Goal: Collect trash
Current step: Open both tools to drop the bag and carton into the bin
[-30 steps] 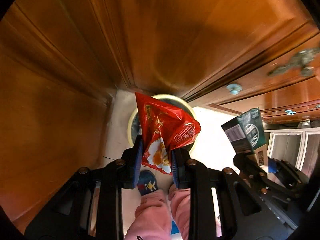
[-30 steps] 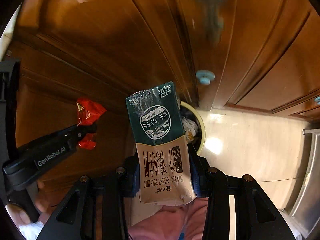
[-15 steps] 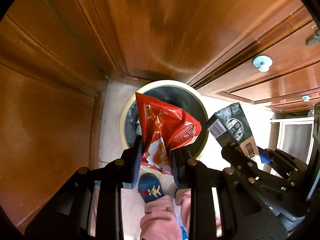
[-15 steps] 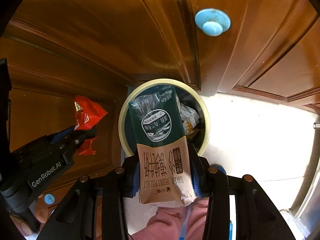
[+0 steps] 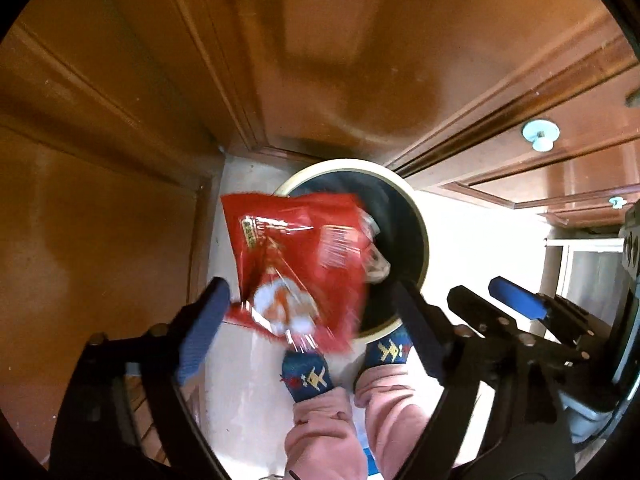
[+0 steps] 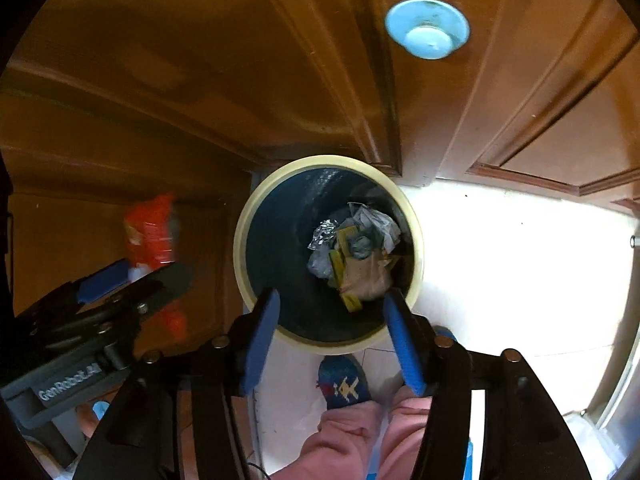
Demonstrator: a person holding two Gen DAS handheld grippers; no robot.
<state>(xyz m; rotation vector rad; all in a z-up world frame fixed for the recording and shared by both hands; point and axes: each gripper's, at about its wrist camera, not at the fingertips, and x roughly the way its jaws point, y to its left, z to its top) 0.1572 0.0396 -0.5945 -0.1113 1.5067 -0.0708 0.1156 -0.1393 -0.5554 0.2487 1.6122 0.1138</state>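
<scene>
Below, a round bin with a cream rim stood on pale floor beside wooden cupboard doors, with crumpled trash and what looked like a tan carton inside. The left gripper was spreading its jaws, and a blurred red snack bag hung loose between them, above the bin's edge. The right gripper was also opening, nothing between its blue pads.

One red bag. One round bin. Two grippers: left, right. Two blue socks. Two blue knobs in left view.
</scene>
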